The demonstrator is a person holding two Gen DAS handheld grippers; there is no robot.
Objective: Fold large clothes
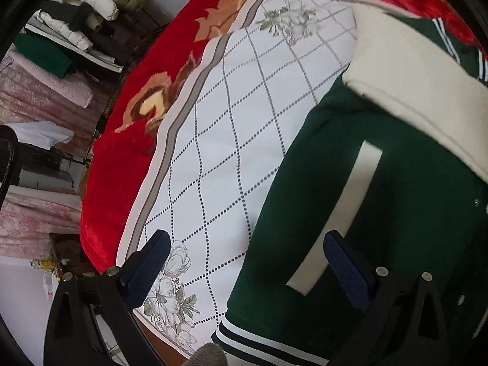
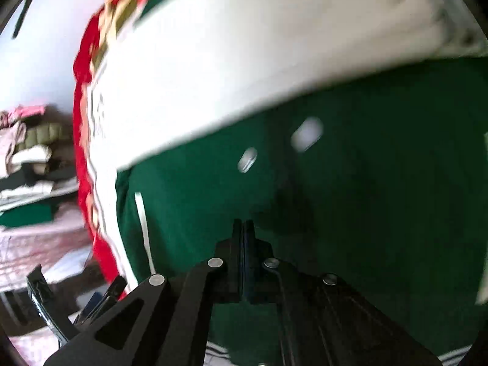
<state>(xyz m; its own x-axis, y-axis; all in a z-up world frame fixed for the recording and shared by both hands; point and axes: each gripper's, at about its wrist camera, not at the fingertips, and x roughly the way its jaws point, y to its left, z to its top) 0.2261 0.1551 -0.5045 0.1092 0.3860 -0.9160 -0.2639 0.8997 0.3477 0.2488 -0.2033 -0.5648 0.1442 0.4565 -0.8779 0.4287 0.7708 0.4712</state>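
while the green jacket (image 1: 350, 213) lies spread on a white quilted sheet (image 1: 238, 128) over a red floral blanket (image 1: 128, 158), the left gripper (image 1: 247, 262) hangs above its edge with fingers wide apart, one blue pad (image 1: 146, 268) over the sheet and the other over the green cloth near a white pocket stripe (image 1: 338, 219). a cream sleeve (image 1: 421, 91) lies folded across the jacket's body. the right gripper (image 2: 244, 231) has its fingers pressed together low over the green front, near two blurred white snaps (image 2: 306, 134); whether any cloth is pinched between them cannot be told. folded clothes (image 1: 88, 9) sit piled on a shelf beyond the bed.
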